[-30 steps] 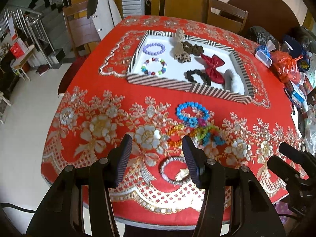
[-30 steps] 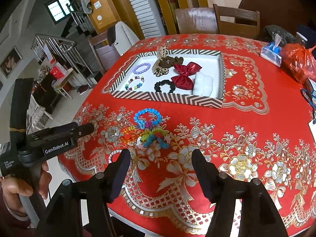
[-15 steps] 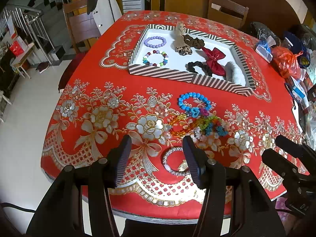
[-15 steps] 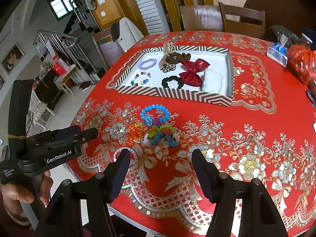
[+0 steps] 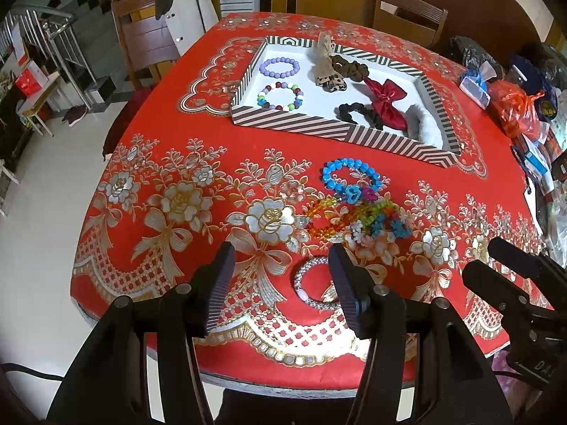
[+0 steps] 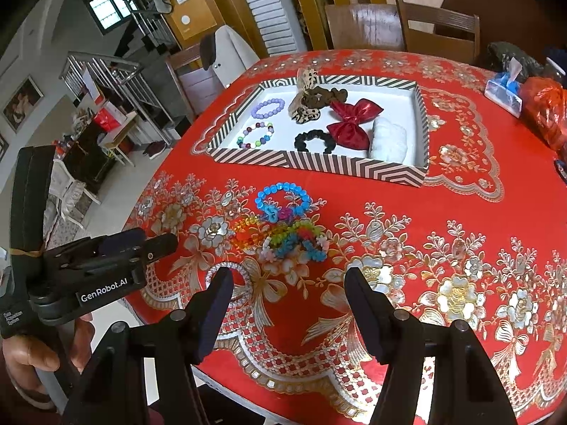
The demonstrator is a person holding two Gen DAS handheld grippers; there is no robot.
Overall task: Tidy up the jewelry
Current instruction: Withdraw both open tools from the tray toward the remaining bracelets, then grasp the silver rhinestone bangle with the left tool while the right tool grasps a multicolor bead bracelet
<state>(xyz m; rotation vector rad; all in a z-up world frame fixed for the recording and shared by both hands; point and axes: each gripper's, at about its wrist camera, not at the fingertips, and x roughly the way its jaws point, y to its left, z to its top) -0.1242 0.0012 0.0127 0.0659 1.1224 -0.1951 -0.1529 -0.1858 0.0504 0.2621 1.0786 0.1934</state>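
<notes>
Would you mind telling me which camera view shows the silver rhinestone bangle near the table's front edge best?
The left wrist view: the silver rhinestone bangle lies on the tablecloth, most of its ring visible, only its right side hidden behind a gripper finger. In the right wrist view the bangle is partly covered by the right gripper's finger, leaving mainly its upper arc.

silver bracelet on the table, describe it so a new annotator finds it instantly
Start at the striped tray on the red floral tablecloth, then come toward the table's near edge, past the heap of coloured bead bracelets. The silver bracelet lies alone just beyond the left claw. It is the only sparkly, colourless ring, and it sits outside the tray.
</notes>
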